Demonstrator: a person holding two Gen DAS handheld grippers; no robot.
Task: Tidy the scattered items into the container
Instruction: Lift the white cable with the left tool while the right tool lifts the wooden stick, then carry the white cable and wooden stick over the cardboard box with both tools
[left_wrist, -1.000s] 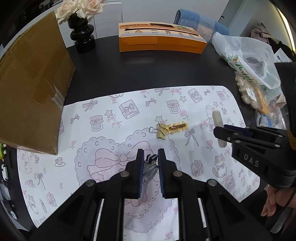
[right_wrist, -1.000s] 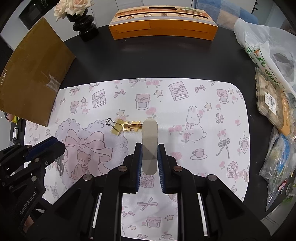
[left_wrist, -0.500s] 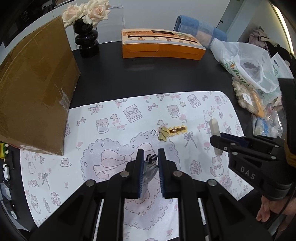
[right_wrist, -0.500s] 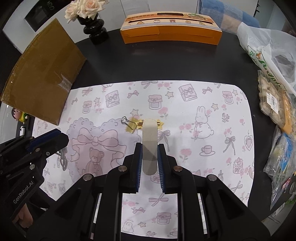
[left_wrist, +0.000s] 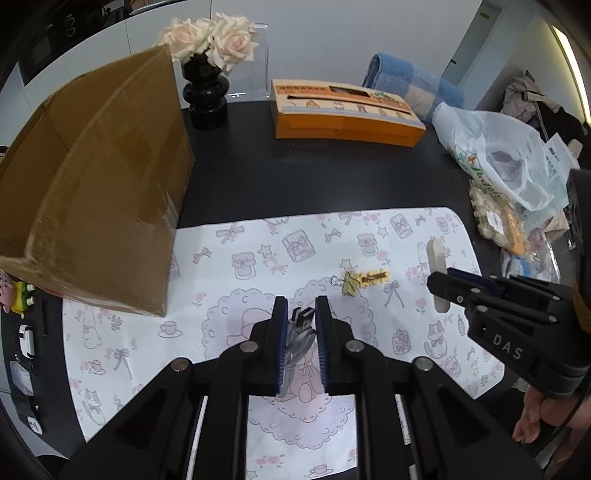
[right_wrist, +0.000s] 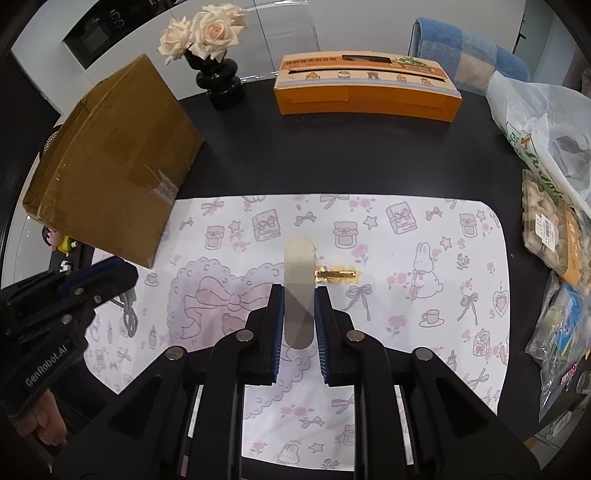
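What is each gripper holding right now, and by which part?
Left gripper: USB stick, by its body. Right gripper: flat beige stick, by its lower half.

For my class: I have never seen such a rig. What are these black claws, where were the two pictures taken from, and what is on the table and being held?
A person holds two hand-operated grippers; no robot arm is present. Each picture comes from a fisheye camera on one gripper, looking along its fingers.

The left gripper is shut on a silver USB stick. The right gripper is shut on a flat beige oval stick.

On the pink-patterned white mat lie a gold binder clip and a gold hair clip. Nearby stand a brown cardboard box, an orange carton and a black vase of roses.
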